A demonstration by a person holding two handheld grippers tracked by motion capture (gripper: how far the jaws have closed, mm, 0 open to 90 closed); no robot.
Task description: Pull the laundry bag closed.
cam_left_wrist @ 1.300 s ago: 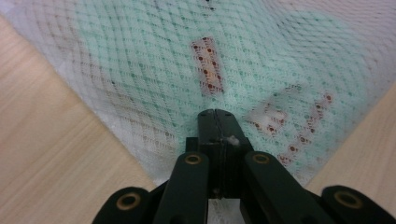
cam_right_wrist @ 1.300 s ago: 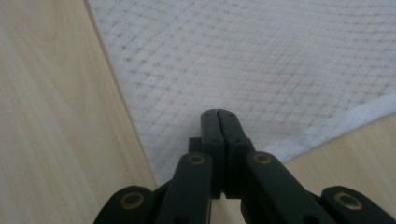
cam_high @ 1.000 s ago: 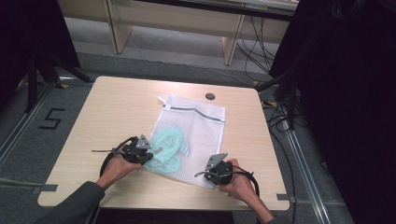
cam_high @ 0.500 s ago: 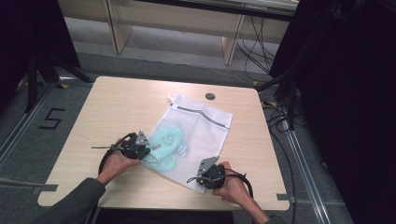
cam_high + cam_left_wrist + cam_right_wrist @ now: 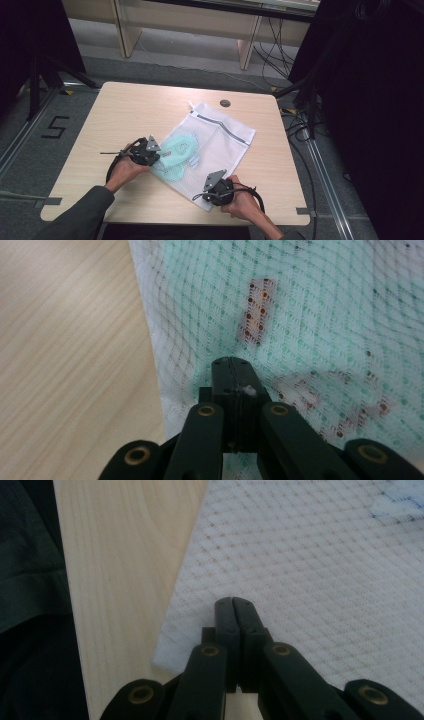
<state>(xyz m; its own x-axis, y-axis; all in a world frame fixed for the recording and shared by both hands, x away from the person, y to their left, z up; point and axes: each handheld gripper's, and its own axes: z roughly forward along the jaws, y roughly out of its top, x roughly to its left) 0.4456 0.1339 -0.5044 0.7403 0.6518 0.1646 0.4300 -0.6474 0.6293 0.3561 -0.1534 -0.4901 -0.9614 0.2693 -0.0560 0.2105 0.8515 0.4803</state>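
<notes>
A white mesh laundry bag (image 5: 222,142) lies slantwise on the wooden table (image 5: 125,110), with a teal garment (image 5: 177,150) inside its near left half. My left gripper (image 5: 156,158) sits at the bag's left edge, jaws pressed together on the mesh (image 5: 325,315) over the teal cloth (image 5: 310,285), which carries an orange-red patch (image 5: 257,310). My right gripper (image 5: 204,193) is at the bag's near corner. Its jaws are closed together over the white mesh (image 5: 325,570) just inside that corner. In the gripper views, both the left tips (image 5: 232,362) and the right tips (image 5: 234,601) show no gap.
A dark zipper (image 5: 222,124) runs along the bag's far end. A small dark round disc (image 5: 225,103) lies near the table's far edge. The table's near edge is close behind my right gripper, with a dark sleeve (image 5: 30,555) beside it. Shelving legs and cables stand beyond the table.
My right gripper has moved left along the near edge, and the bag's near corner has come with it. The bag has swung and shifted slightly left. The left gripper has barely moved.
</notes>
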